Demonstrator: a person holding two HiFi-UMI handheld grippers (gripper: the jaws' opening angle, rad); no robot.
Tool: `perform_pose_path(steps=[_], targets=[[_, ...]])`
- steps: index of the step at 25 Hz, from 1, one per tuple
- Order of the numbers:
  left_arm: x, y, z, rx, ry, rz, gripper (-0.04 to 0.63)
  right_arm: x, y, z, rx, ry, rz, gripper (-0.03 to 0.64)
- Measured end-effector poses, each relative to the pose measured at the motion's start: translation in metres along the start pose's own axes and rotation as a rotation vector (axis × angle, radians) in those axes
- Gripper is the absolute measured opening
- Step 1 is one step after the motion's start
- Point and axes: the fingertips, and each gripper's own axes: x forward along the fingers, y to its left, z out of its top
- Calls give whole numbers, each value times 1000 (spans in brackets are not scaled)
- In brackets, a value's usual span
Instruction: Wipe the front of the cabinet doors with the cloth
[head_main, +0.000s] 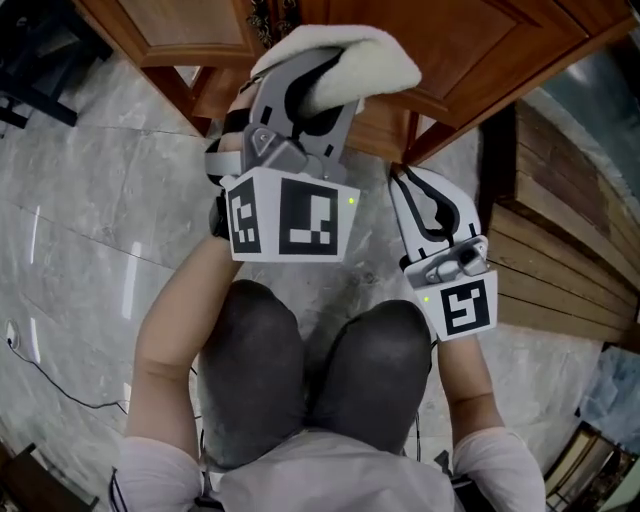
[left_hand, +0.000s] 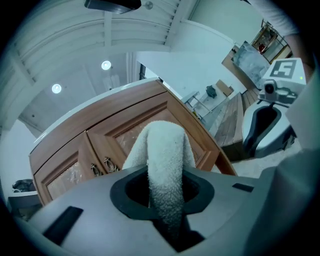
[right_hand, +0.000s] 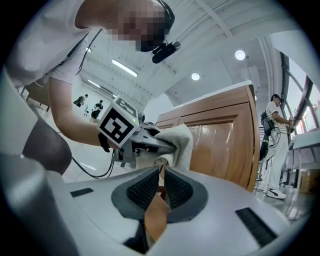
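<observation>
A white fluffy cloth (head_main: 350, 60) is folded over the tip of my left gripper (head_main: 325, 78), whose jaws are shut on it. It is raised close in front of the wooden cabinet doors (head_main: 480, 50), just below their metal handles (head_main: 268, 20). In the left gripper view the cloth (left_hand: 165, 150) rises out of the jaws, with the doors (left_hand: 125, 137) behind it. My right gripper (head_main: 400, 178) hangs lower right, tips together near the cabinet's bottom corner. In the right gripper view its jaws (right_hand: 161, 170) meet at the tips, only wood showing through the slit, and the cloth (right_hand: 181, 142) lies ahead.
I am crouched, knees (head_main: 300, 370) close below both grippers, on a grey marble floor (head_main: 90, 200). Wooden slats (head_main: 560, 250) lie at the right beside the cabinet. A thin cable (head_main: 60, 390) runs along the floor at the left. A person (right_hand: 277, 145) stands off to the cabinet's right.
</observation>
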Motion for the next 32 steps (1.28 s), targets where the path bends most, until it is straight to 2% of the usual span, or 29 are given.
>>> perform_pose_path(steps=[8, 15, 22, 32], targets=[[-6, 19, -50, -11, 67, 32, 92, 13, 15, 0, -18, 1, 13, 58], [11, 14, -63, -53, 69, 32, 92, 8, 11, -12, -21, 33, -5, 58], [26, 5, -54, -75, 67, 19, 92, -1, 0, -16, -7, 26, -29, 58], [53, -31, -23, -62, 27, -31, 92, -22, -21, -25, -2, 41, -62, 58]])
